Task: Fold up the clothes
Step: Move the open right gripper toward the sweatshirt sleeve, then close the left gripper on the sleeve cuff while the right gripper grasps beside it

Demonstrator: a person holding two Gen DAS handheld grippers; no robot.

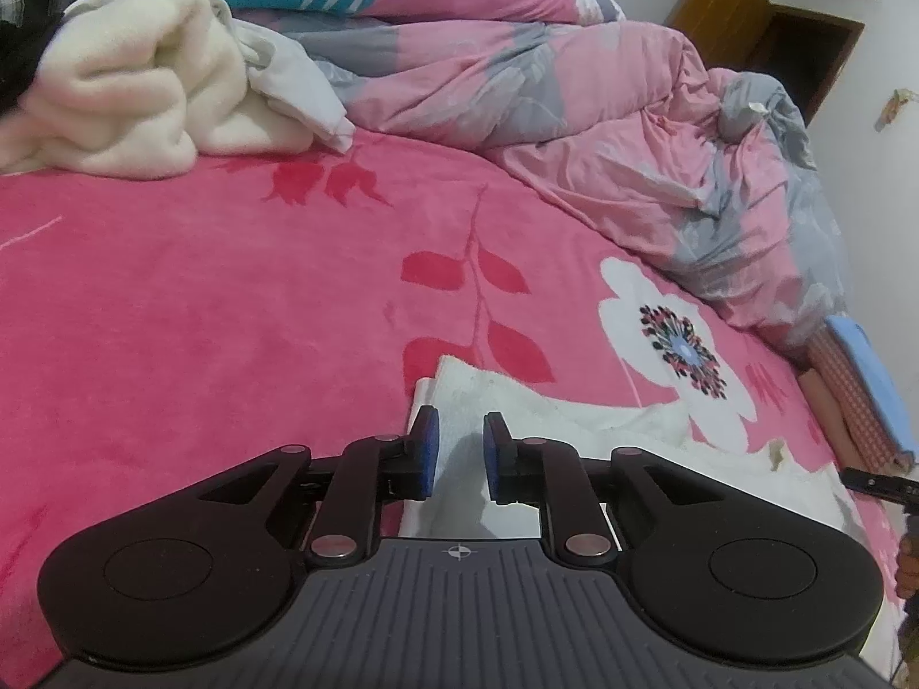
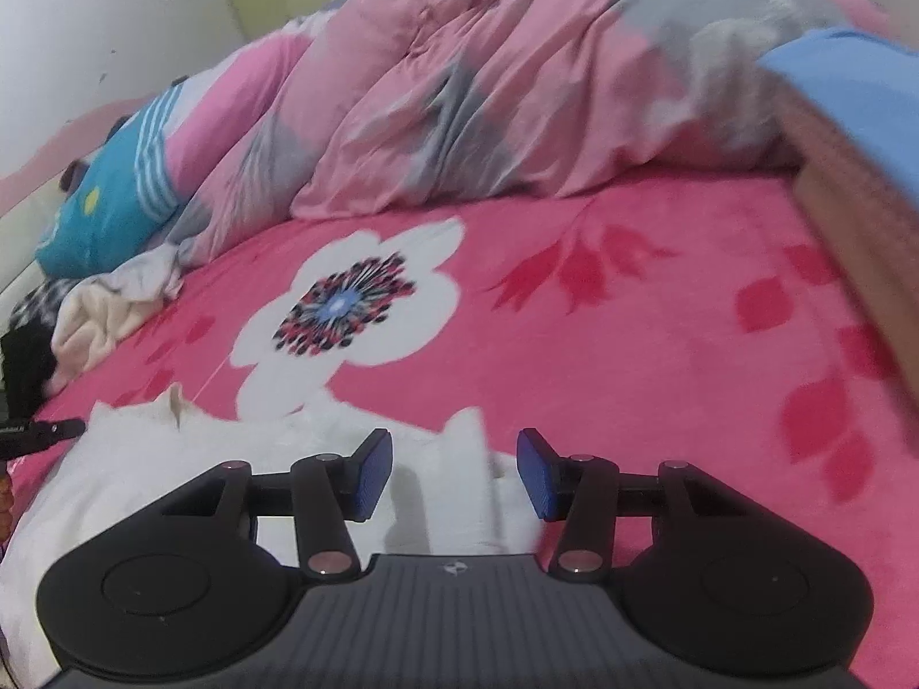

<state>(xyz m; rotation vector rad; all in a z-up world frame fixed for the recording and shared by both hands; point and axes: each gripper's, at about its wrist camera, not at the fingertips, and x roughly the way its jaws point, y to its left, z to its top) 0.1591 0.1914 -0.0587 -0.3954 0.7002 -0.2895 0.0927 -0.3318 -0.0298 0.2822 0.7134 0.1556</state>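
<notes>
On the pink floral blanket (image 1: pixel 201 298) a white garment (image 1: pixel 574 425) lies at six o'clock, the left gripper (image 1: pixel 459 453) over its corner with jaws narrowly apart, the right gripper (image 2: pixel 455 473) spread wide above its edge, gripping nothing.
</notes>
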